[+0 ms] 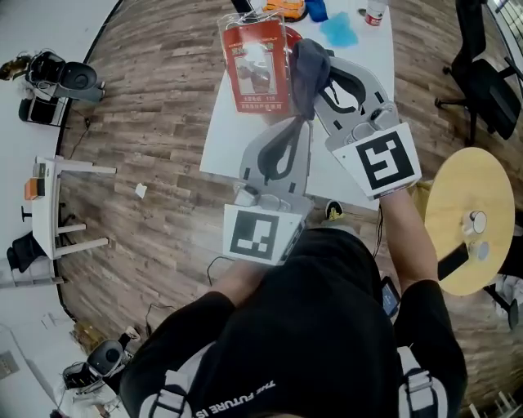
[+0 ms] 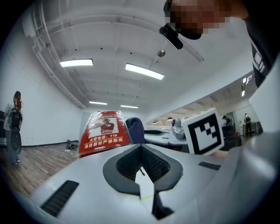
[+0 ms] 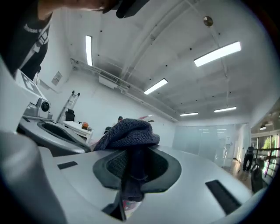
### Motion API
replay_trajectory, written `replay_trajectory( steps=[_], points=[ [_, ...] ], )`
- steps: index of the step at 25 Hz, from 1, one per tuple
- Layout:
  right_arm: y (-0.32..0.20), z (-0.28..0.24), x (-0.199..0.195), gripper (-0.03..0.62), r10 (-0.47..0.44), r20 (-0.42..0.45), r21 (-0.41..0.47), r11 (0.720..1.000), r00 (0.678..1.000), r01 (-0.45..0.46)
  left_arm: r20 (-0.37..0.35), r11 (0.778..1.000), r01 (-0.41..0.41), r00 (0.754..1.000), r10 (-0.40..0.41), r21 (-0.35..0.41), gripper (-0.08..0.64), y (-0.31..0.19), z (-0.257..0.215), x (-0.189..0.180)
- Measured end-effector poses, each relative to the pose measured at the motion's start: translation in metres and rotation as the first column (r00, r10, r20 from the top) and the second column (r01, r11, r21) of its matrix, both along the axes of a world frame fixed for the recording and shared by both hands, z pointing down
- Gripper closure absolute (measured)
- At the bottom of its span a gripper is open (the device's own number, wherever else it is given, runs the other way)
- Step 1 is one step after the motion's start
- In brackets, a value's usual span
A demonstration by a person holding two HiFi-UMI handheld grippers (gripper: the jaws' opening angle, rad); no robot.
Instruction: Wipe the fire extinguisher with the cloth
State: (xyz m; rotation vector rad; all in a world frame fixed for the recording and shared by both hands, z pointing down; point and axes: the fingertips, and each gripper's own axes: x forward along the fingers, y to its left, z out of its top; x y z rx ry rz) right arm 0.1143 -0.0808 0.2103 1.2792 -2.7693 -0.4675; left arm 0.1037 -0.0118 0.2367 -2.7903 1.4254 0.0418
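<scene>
The red fire extinguisher [image 1: 255, 65], wrapped in clear plastic, stands at the left side of the white table [image 1: 359, 49]. In the left gripper view its red label [image 2: 105, 127] rises just beyond the jaws. A dark grey cloth [image 1: 306, 69] hangs against the extinguisher's right side, and my right gripper [image 1: 321, 72] is shut on it. The right gripper view shows the cloth [image 3: 131, 133] bunched over the right gripper [image 3: 133, 153] and trailing down between the jaws. My left gripper [image 1: 294, 124] sits just below the cloth's lower end, with its jaws closed together. Nothing shows between them at the left gripper [image 2: 141, 151].
Blue [image 1: 339, 31] and orange [image 1: 286, 8] items and a small bottle [image 1: 376, 12] lie at the table's far end. A round wooden table [image 1: 470, 220] stands at right, a black office chair [image 1: 482, 73] beyond it. Equipment [image 1: 61, 82] sits on the wood floor at left.
</scene>
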Motion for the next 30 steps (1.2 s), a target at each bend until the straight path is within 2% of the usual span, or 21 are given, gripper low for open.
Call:
replay_trajectory(
  steps=[2,4,5,7,9,11,14,16,19,21,24,27,28,30],
  points=[
    [-0.006,0.043,0.004,0.523,0.001,-0.005,-0.092,0.996,1.0,-0.001,0.015,0.997,0.081,0.997,-0.081,-0.005,0.539,-0.01,-0.001,0.011],
    [-0.008,0.1,0.003,0.523,-0.01,-0.021,-0.226,0.974,1.0,0.005,0.049,0.987,0.161,0.986,-0.16,-0.02,0.538,-0.018,0.003,0.012],
    [-0.008,0.113,0.003,0.523,-0.022,0.001,-0.263,0.964,1.0,0.022,0.065,0.981,0.194,0.979,-0.192,-0.031,0.538,-0.022,0.007,0.011],
    [-0.007,0.094,0.004,0.523,-0.052,0.048,-0.236,0.97,0.998,0.062,0.087,0.967,0.25,0.965,-0.246,-0.047,0.538,-0.026,0.012,0.01],
    [-0.007,0.048,0.004,0.523,-0.089,0.048,-0.145,0.985,0.995,0.095,0.104,0.953,0.299,0.95,-0.294,-0.043,0.538,-0.029,0.012,0.008],
    [-0.016,0.024,0.008,0.523,-0.124,0.051,-0.123,0.984,0.991,0.129,0.117,0.945,0.326,0.94,-0.321,-0.026,0.538,-0.03,0.011,0.007],
    [-0.041,0.037,0.021,0.523,-0.113,0.14,-0.187,0.972,0.984,0.139,0.139,0.937,0.351,0.928,-0.347,-0.005,0.538,-0.031,0.012,0.006],
    [-0.044,0.067,0.021,0.523,-0.105,0.138,-0.259,0.956,0.985,0.138,0.146,0.932,0.363,0.922,-0.359,-0.003,0.538,-0.031,0.013,0.007],
    [-0.018,0.097,0.004,0.523,-0.158,0.111,-0.319,0.929,0.981,0.186,0.143,0.924,0.384,0.914,-0.38,0.003,0.538,-0.03,0.013,0.005],
    [0.0,0.082,-0.006,0.523,-0.184,0.109,-0.256,0.944,0.977,0.207,0.146,0.911,0.411,0.9,-0.411,0.028,0.539,-0.028,0.013,0.001],
    [0.004,0.022,-0.006,0.523,-0.223,0.179,-0.109,0.964,0.958,0.244,0.156,0.9,0.434,0.886,-0.436,0.047,0.539,-0.027,0.013,-0.005],
    [-0.029,0.001,0.009,0.523,-0.167,0.125,-0.066,0.982,0.978,0.176,0.141,0.904,0.427,0.894,-0.425,0.021,0.539,-0.027,0.014,-0.005],
    [-0.047,0.007,0.016,0.523,-0.131,0.087,-0.083,0.987,0.988,0.138,0.14,0.906,0.424,0.896,-0.421,0.007,0.538,-0.026,0.016,-0.005],
    [-0.079,0.042,0.024,0.523,-0.108,0.022,-0.189,0.976,0.994,0.11,0.139,0.909,0.416,0.901,-0.41,-0.014,0.538,-0.026,0.021,-0.007]
  ],
)
